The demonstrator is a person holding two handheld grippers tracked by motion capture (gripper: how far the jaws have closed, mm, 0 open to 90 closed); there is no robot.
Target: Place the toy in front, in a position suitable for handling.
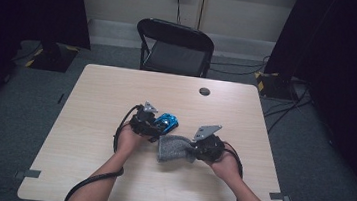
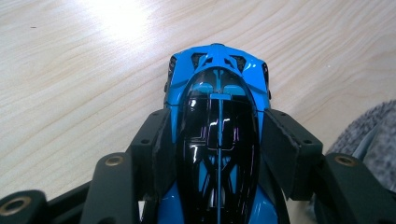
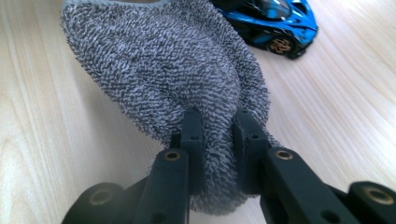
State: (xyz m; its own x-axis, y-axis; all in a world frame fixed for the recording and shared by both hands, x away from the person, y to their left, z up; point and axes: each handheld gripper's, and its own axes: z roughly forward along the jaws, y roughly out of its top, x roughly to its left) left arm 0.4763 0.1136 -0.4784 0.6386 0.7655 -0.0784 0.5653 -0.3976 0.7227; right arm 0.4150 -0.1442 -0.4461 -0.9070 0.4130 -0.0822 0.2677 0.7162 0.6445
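A shiny blue and black toy car (image 1: 166, 123) rests on the wooden table (image 1: 112, 88), and my left gripper (image 1: 149, 125) is shut on it. In the left gripper view the two black pads press on the flanks of the toy car (image 2: 217, 100), whose far end points away from the camera. A grey terry cloth (image 1: 174, 148) lies just right of the car, and my right gripper (image 1: 196, 151) is shut on its right end. The right gripper view has the grey cloth (image 3: 163, 60) bunched between the jaws, with the toy car (image 3: 275, 21) beyond it.
A black folding chair (image 1: 176, 47) stands behind the table's far edge. A small dark round cap (image 1: 204, 91) sits in the tabletop at the back right. Cables trail from both grippers off the near edge. Black stands and curtains flank the room.
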